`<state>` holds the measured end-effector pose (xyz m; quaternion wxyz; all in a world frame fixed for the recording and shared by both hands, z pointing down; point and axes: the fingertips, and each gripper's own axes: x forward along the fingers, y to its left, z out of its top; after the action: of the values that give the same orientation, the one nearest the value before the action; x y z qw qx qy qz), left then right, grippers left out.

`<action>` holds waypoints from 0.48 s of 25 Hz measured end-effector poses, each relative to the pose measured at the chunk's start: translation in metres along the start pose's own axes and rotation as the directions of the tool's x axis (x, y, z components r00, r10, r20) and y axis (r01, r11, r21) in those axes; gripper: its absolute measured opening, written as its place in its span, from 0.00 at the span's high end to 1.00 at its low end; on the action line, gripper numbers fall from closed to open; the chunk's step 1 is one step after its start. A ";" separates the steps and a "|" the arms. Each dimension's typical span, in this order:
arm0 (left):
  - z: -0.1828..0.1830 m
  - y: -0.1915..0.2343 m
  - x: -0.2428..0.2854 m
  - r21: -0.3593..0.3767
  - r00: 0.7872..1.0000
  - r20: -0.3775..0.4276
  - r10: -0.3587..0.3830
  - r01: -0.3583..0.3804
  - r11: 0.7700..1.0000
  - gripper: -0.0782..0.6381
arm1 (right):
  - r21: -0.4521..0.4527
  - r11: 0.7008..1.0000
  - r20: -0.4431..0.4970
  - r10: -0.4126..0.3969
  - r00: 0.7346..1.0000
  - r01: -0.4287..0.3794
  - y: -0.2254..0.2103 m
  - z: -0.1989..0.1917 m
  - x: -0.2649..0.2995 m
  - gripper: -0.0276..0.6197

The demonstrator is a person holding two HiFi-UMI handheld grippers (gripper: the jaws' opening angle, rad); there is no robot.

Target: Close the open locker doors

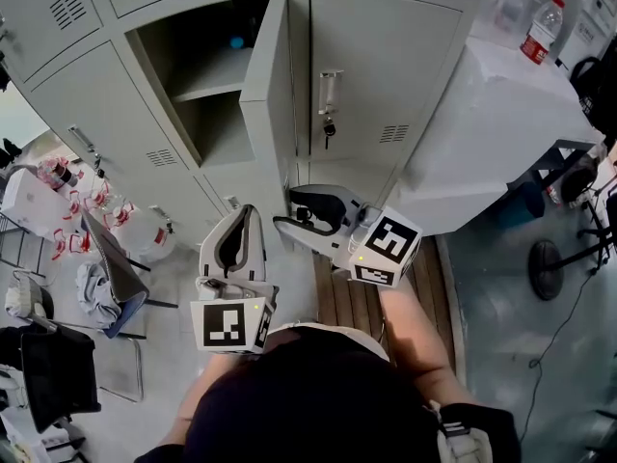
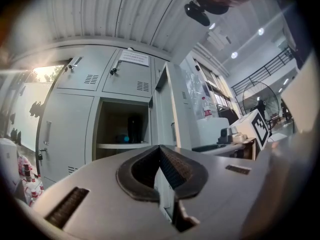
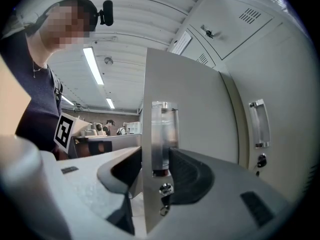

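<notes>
Grey sheet-steel door of the one open locker stood swung out, its free edge running between the fingers of the right gripper. In the right gripper view those fingers were apart and straddled that edge. One finger lay on the inner side, the other on the outer face just beside the handle, with the key hanging just below them. Whether either finger actually pressed the metal could not be told. The left gripper hung just beside the right one, fingers together on nothing, with the locker opening beyond their tips.

Closing well probably meant pushing with the outer finger against the face near the handle, far from the hinge, and following the door's arc rather than shoving straight. The inner finger risked being caught between door and frame. It likely needed to slip off the edge before the gap shut, leaving a flat final press. The key was best left untouched.
</notes>
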<state>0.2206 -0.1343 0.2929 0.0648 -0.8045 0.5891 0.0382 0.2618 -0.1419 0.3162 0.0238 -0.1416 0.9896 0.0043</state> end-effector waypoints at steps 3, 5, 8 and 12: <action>-0.001 0.007 -0.002 -0.001 1.000 -0.001 0.014 -0.014 1.000 0.89 | 0.001 1.000 0.000 0.005 1.000 -0.005 0.002 -0.001 0.007 0.70; -0.001 0.011 -0.003 0.004 1.000 -0.001 0.022 -0.022 1.000 0.89 | -0.001 1.000 -0.001 0.005 1.000 -0.005 0.002 -0.001 0.011 0.70; 0.000 0.016 -0.004 0.017 1.000 0.000 0.031 -0.031 0.999 0.89 | -0.001 1.000 0.001 0.007 1.000 -0.007 0.003 -0.001 0.017 0.70; -0.002 0.026 -0.004 0.012 0.998 -0.020 0.052 -0.052 0.999 0.89 | 0.004 1.000 0.003 0.006 1.000 -0.006 0.005 -0.003 0.026 0.70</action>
<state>0.1949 -0.1389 0.2935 0.0623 -0.7888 0.6108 0.0285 0.2352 -0.1448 0.3177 0.0254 -0.1387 0.9900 0.0026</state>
